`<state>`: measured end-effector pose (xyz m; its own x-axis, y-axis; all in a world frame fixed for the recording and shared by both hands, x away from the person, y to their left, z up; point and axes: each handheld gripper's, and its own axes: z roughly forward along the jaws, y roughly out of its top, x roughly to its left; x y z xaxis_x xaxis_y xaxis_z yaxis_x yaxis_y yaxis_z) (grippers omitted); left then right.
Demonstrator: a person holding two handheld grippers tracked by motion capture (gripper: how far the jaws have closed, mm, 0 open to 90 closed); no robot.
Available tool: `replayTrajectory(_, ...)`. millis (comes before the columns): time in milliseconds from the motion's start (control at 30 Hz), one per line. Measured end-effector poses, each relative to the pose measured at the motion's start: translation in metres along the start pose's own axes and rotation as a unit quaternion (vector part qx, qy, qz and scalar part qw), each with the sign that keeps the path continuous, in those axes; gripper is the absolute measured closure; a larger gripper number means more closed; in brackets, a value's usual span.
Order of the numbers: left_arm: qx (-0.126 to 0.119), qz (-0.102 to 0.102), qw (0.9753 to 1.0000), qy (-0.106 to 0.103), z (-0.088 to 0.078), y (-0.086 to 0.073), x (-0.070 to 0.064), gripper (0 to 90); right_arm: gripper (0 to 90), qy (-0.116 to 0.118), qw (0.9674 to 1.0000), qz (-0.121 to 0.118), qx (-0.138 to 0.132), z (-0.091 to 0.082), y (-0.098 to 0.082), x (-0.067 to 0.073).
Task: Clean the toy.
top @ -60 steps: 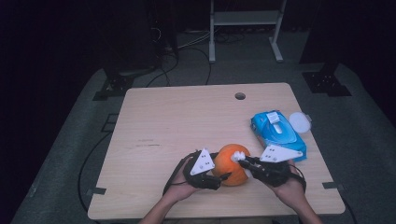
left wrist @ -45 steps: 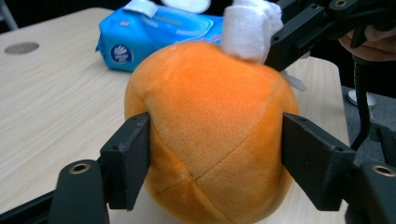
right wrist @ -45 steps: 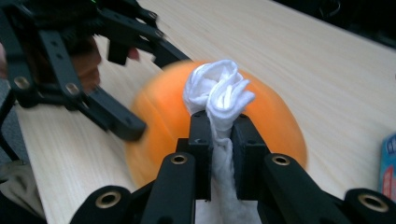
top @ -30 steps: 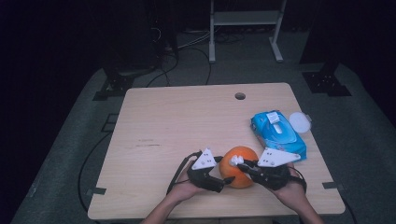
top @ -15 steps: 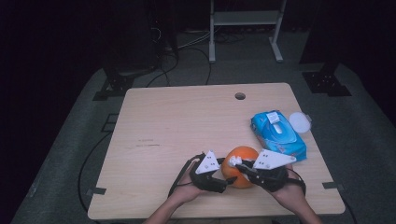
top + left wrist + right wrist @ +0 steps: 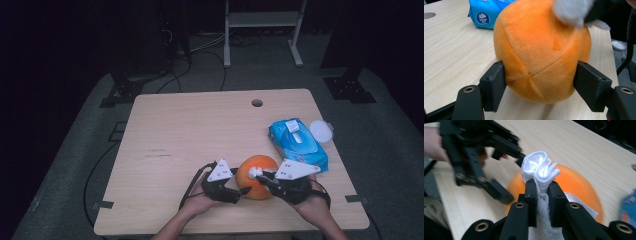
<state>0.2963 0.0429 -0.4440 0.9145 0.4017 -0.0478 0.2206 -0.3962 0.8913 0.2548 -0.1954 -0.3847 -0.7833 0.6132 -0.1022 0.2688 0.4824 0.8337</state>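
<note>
Both grippers are engaged at the table's (image 6: 165, 130) near edge. Orange plush ball (image 6: 541, 50) is clamped between left gripper (image 6: 540, 86) jaws, recently closing, pads pressed on both flanks. White wipe (image 6: 540, 168) is pinched by right gripper (image 6: 541, 197), jaws nearly closed, bunched atop the ball.

Plush ball (image 6: 256, 176) left of wipes pack (image 6: 298, 144)

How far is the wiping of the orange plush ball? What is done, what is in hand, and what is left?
Done: the left gripper, whose jaws have just been closing, clamps the orange plush ball on both sides, and the right gripper is shut on a bunched white wipe.
In hand: the wipe rests on top of the ball.
Left: probably the rest of the surface; how much is wiped cannot be told. The blue wipes pack lies beside.
</note>
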Motion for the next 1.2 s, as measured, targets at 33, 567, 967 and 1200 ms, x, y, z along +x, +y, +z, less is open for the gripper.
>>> replayTrajectory(33,-0.002,0.000,1.0000,0.000,0.000,0.001,-0.001,28.9,79.1,0.001,1.0000,0.008,-0.001,-0.001,-0.003,-0.004)
replayTrajectory(567,0.008,0.002,0.9999,0.006,-0.001,-0.004,0.003,30.6,78.8,-0.014,0.9993,0.035,-0.003,-0.003,-0.010,-0.021)
replayTrajectory(967,0.007,-0.055,0.9978,-0.035,-0.006,-0.005,0.014,15.5,79.1,0.042,0.9986,0.031,0.010,0.015,-0.014,-0.005)
replayTrajectory(1200,-0.028,0.023,0.9992,0.019,-0.011,0.000,0.005,34.7,79.4,0.040,0.9984,0.040,-0.004,0.014,-0.010,-0.002)
